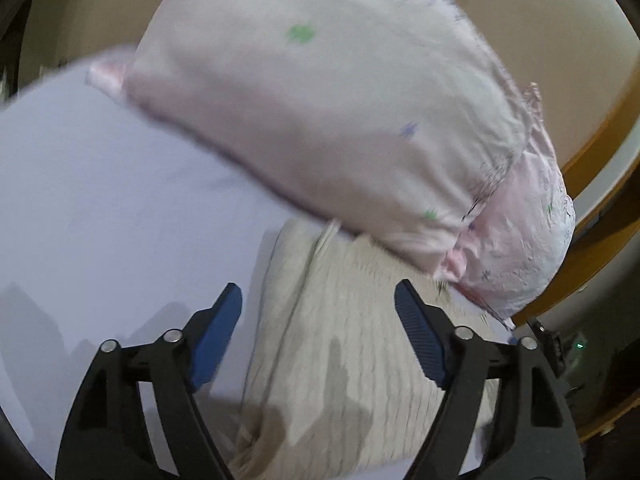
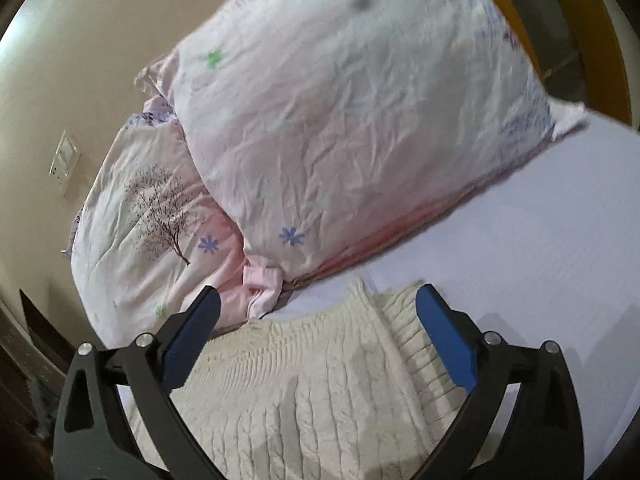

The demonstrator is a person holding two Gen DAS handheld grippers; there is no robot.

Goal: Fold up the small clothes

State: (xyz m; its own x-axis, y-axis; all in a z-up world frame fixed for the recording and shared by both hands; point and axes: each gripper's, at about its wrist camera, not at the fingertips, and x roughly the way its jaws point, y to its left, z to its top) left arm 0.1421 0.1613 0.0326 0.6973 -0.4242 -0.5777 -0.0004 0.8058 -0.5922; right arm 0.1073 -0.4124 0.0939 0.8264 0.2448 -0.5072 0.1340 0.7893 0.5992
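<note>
A cream cable-knit garment (image 1: pixel 348 340) lies on a pale lilac bed sheet (image 1: pixel 120 208). It also shows in the right wrist view (image 2: pixel 320 384), with a ribbed edge toward the pillow. My left gripper (image 1: pixel 318 300) is open and empty, hovering just above the knit. My right gripper (image 2: pixel 318 300) is open and empty, also above the knit, with its fingers spread over the fabric.
A large pink flowered pillow (image 1: pixel 320 120) lies right behind the knit, also in the right wrist view (image 2: pixel 352 120). A second pillow with a tree print (image 2: pixel 152 220) sits beside it. A wooden bed frame (image 1: pixel 592 208) and a beige wall (image 2: pixel 80 60) lie beyond.
</note>
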